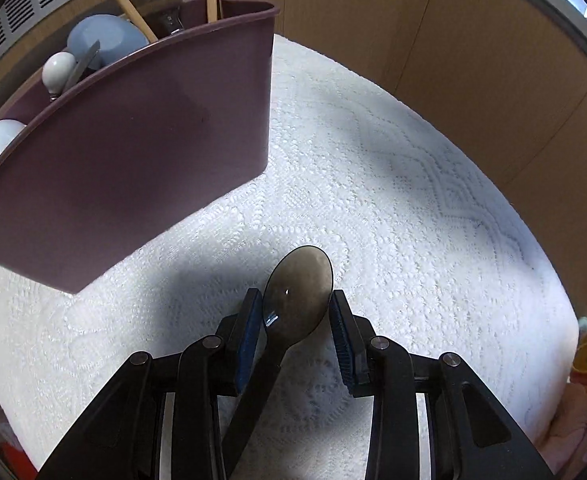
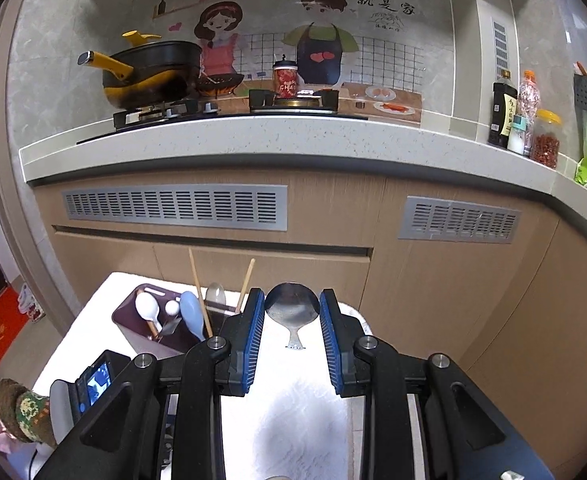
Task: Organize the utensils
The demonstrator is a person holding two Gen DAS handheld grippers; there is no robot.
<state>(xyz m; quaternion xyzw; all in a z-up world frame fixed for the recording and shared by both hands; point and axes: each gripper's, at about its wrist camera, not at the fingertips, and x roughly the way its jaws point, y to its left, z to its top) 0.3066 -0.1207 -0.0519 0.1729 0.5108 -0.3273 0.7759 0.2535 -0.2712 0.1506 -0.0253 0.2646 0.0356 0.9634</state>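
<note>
Between the pads of the left hand-held gripper (image 1: 295,312), jaws parted, not clamping: dark spoon (image 1: 299,284) on the tabletop (image 1: 413,200), bowl toward twelve o'clock, handle six; maroon organizer (image 1: 133,152) at ten.

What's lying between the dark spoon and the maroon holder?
Only bare white cloth, partly in shadow. The left wrist view shows nothing lying between the dark spoon and the maroon holder.
</note>
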